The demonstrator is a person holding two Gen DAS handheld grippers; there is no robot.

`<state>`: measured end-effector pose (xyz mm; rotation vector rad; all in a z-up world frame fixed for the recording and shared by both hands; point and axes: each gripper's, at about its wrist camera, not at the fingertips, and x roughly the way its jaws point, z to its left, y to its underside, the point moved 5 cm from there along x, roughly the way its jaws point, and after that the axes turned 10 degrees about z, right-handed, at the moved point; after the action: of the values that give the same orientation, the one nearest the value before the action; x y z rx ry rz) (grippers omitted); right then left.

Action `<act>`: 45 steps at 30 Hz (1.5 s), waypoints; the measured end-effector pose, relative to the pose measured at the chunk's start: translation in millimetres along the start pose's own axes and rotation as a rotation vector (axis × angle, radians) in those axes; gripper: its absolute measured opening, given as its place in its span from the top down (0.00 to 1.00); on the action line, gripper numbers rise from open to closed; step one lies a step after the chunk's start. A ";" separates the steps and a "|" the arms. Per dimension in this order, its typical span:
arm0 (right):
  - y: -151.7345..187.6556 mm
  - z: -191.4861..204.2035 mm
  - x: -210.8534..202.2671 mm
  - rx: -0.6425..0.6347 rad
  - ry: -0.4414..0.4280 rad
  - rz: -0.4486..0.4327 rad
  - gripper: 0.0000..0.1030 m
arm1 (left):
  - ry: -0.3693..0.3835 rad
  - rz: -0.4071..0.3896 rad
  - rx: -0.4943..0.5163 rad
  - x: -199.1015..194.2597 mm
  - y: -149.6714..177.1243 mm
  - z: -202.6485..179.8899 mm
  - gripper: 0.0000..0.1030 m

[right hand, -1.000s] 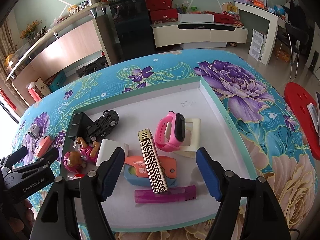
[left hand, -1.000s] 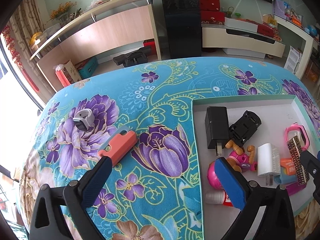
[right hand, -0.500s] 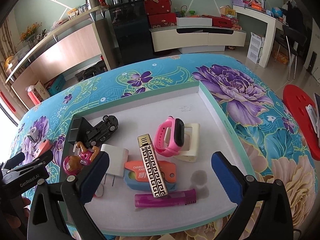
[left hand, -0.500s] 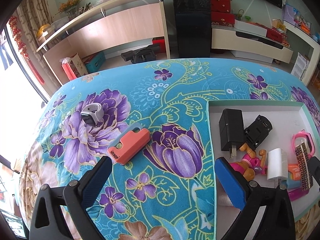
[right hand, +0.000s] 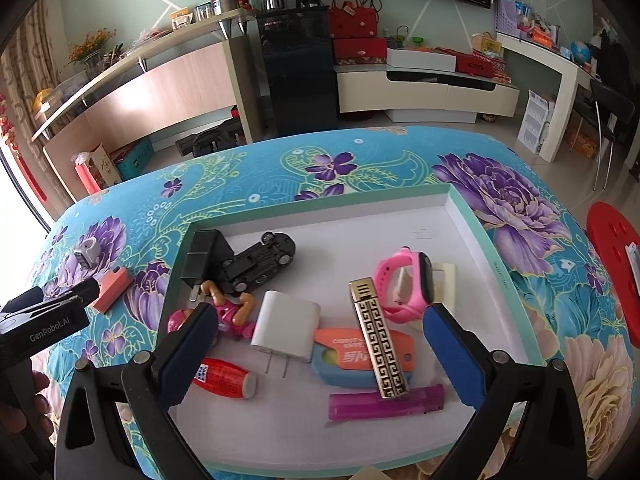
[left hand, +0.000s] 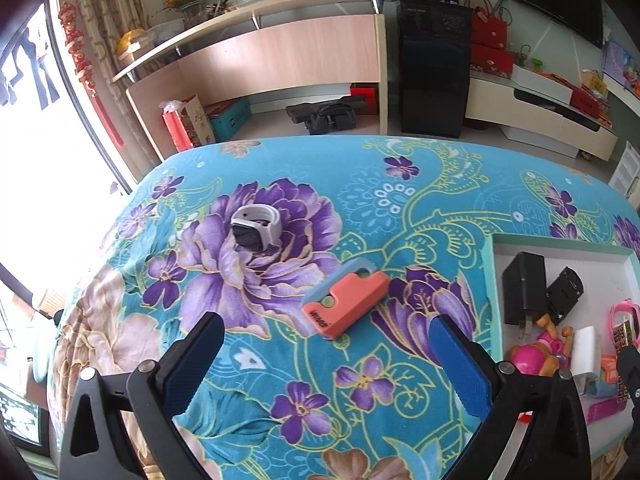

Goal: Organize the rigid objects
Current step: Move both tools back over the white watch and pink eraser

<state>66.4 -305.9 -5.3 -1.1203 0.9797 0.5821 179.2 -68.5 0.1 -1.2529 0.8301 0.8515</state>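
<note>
An orange and blue utility knife [left hand: 346, 304] lies on the floral cloth just beyond my left gripper [left hand: 325, 322], which is open and holds nothing. A grey watch band [left hand: 256, 230] sits farther off to its left. My right gripper [right hand: 320, 312] hangs open over the white tray [right hand: 476, 220], holding nothing. Below it a gold patterned lighter [right hand: 378, 344] rests across a second orange and blue knife [right hand: 360, 356], beside a white charger [right hand: 286, 326] and a purple lighter [right hand: 386, 402].
The tray also holds a black charger [right hand: 204, 256], an upturned toy car [right hand: 260, 260], a pink watch [right hand: 404, 284], a pink toy figure [right hand: 228, 316] and a red tube [right hand: 224, 376]. A red stool [right hand: 616, 272] stands off the table's right edge.
My right gripper's jaws have spread wider and drawn back from the gold lighter. My left gripper has moved left from the tray's edge, so the orange knife now lies in front of it.
</note>
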 end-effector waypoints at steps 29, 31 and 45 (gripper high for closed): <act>5.5 148.2 11.7 -0.272 -0.282 -0.016 0.01 | -0.070 0.024 -0.249 8.0 12.7 128.9 0.00; 6.6 157.8 13.2 -0.289 -0.298 -0.019 0.01 | -0.057 0.031 -0.259 11.5 13.5 132.5 0.00; 14.8 194.7 36.1 -0.351 -0.319 0.028 0.01 | -0.025 0.048 -0.313 32.6 9.1 155.5 0.00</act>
<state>140.0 -122.3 -22.7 -1.2743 0.6313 0.9502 195.4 89.2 -13.5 -1.4962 0.7273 1.0626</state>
